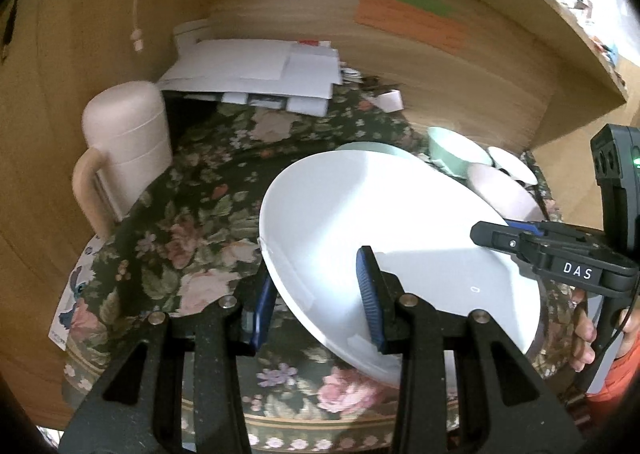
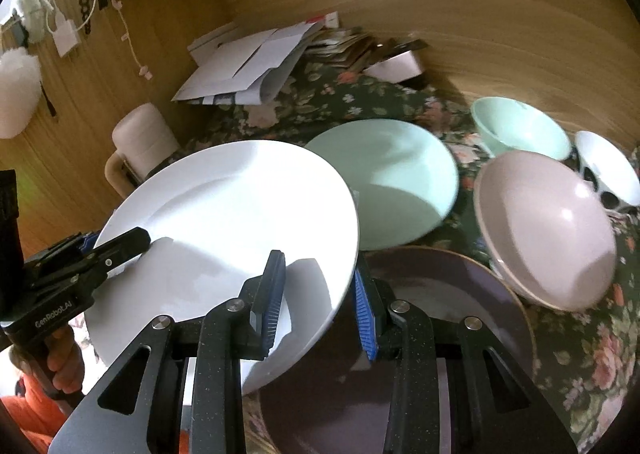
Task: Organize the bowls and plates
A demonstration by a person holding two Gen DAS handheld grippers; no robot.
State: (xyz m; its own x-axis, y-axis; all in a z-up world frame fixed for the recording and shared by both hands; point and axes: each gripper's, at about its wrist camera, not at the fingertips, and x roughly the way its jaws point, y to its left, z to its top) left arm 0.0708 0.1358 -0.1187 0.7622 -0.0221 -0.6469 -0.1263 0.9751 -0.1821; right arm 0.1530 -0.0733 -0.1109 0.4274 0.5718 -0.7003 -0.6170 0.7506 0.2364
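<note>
Above the dark floral tablecloth (image 1: 192,222), a round white ceramic plate (image 2: 224,222) is held tilted and clear of the surface, gripped at opposite rims by both tools. The left gripper (image 1: 316,302) is closed narrowly on the near-left rim, one blue ribbed pad on the upper face and the other beneath; the right gripper (image 2: 316,302) is clamped likewise on the opposite edge. Just beyond, a mint-green round plate (image 2: 396,182) lies flat on the cloth, and a dark purple-brown plate (image 2: 460,306) sits directly below the raised rim. A pale pink bowl (image 2: 548,230), a mint-green bowl (image 2: 520,130) and a white bowl with dark spots (image 2: 608,170) are grouped to the right. The glazed rim is judged likely to slip if either hand twists or the two drift apart, since only thin edges are pinched. A drop would strike the dark plate; a low swing could clip the pink bowl.
</note>
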